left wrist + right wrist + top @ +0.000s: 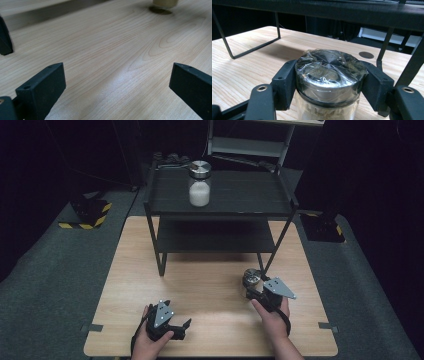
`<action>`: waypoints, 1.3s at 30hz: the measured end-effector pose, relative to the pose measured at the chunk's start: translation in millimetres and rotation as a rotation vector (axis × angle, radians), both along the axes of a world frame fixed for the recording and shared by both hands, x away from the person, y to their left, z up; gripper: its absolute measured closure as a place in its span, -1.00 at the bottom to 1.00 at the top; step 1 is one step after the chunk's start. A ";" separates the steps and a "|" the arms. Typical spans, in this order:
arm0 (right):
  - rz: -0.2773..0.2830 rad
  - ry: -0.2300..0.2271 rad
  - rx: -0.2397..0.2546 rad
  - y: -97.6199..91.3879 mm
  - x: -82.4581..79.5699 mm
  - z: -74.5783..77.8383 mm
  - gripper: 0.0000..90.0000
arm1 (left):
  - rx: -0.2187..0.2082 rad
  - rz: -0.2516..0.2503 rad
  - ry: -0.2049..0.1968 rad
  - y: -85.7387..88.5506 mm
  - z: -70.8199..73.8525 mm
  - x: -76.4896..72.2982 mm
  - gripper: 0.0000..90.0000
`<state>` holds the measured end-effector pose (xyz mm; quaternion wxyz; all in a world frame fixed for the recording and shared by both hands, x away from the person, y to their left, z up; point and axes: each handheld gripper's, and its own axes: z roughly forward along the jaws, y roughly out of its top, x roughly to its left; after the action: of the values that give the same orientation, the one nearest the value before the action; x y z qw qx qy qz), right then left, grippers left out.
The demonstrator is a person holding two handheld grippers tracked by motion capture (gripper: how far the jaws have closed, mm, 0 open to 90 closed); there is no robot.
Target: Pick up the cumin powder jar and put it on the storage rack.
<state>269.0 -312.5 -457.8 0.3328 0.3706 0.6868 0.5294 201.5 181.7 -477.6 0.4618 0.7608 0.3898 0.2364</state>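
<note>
A glass jar (251,278) with a foil-wrapped metal lid (329,62) stands on the wooden table (210,285), beside the front right leg of the black shelf rack (220,195). My right gripper (252,288) is shut on this jar, one jaw pressed against each side of the lid (330,75). A second jar (199,184), holding white grains under a metal lid, sits on the rack's top shelf. My left gripper (183,329) rests low near the table's front edge, open, with bare wood between its jaws (117,82).
The rack's lower shelf (215,237) is bare. A thin rack leg (384,50) stands just right of the held jar, and another leg foot (5,40) is in the left gripper view. The jar's base (163,3) lies far ahead of the left gripper. Grey floor surrounds the table.
</note>
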 end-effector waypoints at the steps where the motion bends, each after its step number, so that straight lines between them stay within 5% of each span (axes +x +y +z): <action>1: 0.002 -0.001 0.000 -0.6 -0.7 1.4 -0.22 | 0.000 0.000 0.000 0.0 0.0 0.0 -0.98; 15: 0.059 -0.021 0.014 -8.9 -15.4 31.4 -0.22 | 0.002 -0.002 -0.002 -0.5 -0.1 -0.4 -0.98; 39: 0.061 -0.075 0.059 -24.0 -26.2 75.8 -0.22 | 0.014 -0.006 -0.005 -1.8 0.6 -1.0 -0.98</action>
<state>242.9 -336.5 -382.1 0.3311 0.3391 0.6690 0.5726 200.5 179.9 -477.0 0.4580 0.7647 0.3849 0.2396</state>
